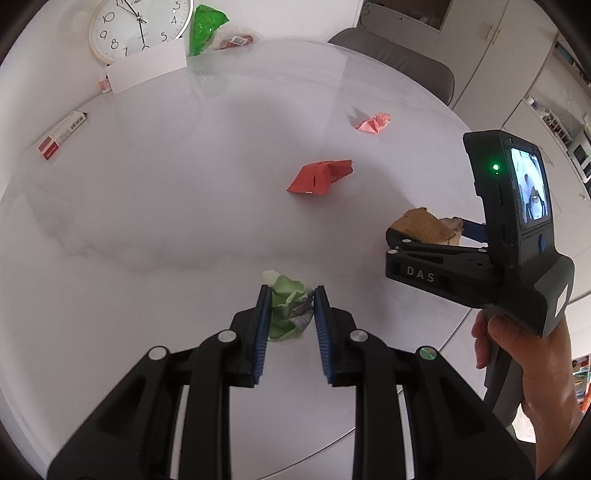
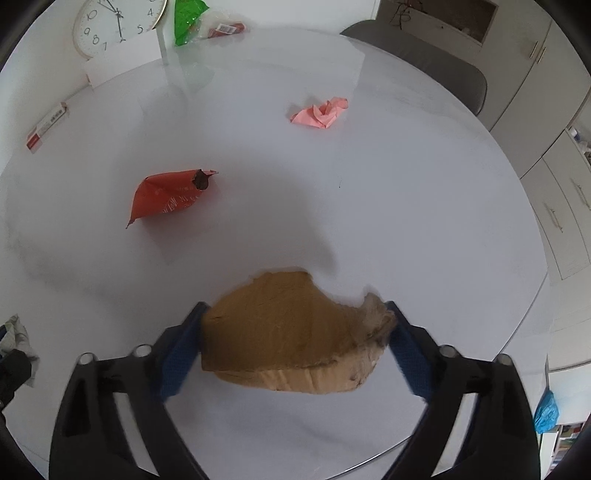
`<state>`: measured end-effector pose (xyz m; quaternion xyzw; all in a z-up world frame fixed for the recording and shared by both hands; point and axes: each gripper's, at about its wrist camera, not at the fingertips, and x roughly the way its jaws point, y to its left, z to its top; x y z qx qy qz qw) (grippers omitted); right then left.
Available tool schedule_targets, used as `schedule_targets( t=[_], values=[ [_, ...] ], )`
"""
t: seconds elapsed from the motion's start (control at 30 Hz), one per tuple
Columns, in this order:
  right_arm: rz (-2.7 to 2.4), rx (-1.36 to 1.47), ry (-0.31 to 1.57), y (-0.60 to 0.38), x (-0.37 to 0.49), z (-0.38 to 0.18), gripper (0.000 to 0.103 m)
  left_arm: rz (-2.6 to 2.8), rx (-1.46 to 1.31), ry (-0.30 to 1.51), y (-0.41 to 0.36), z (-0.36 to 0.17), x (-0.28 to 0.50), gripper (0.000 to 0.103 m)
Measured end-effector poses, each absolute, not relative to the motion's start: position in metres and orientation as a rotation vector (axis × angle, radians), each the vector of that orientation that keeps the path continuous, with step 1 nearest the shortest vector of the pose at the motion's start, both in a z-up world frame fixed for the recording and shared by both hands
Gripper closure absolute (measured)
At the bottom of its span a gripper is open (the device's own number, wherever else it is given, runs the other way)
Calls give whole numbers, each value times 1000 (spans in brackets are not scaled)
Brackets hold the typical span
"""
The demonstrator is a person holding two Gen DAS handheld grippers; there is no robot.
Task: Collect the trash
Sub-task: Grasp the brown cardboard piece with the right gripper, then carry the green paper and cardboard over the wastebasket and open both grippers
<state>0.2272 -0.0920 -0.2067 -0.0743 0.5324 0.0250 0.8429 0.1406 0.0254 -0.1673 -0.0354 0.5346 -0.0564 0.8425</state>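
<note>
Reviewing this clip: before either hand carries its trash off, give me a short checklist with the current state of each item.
1. Left gripper shut on the crumpled green paper: ok.
2. Right gripper straddles the torn cardboard piece: ok.
3. Right jaws pressing the cardboard firmly: cannot tell.
4. Red wrapper and pink crumpled paper collected: not ok, both lie on the table.
5. Trash bin in view: not ok.

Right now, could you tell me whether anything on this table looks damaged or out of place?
Yes: loose litter lies across the white table. A red snack wrapper lies torn open, a pink paper is crumpled, and the torn brown cardboard piece has a frayed edge. The wall clock leans on the tabletop.
</note>
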Motion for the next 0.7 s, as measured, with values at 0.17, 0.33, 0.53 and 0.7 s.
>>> schedule_targets(
  t=[0.17,0.33,0.53,0.7],
  values=[
    [77,-75,1124,-110,215,-194,23,-140,-69,1118,21,-160,135,80],
    [83,19,1098,-140,176,-166,23,-202,-22,1096,-2,-145,115,80],
    [32,121,1069,-196,87,-131,23,-318,42,1084,-51,-130,73,80],
    [-40,180,1063,-242,13,-125,23,-451,120,1085,-106,-125,26,80]
  ],
)
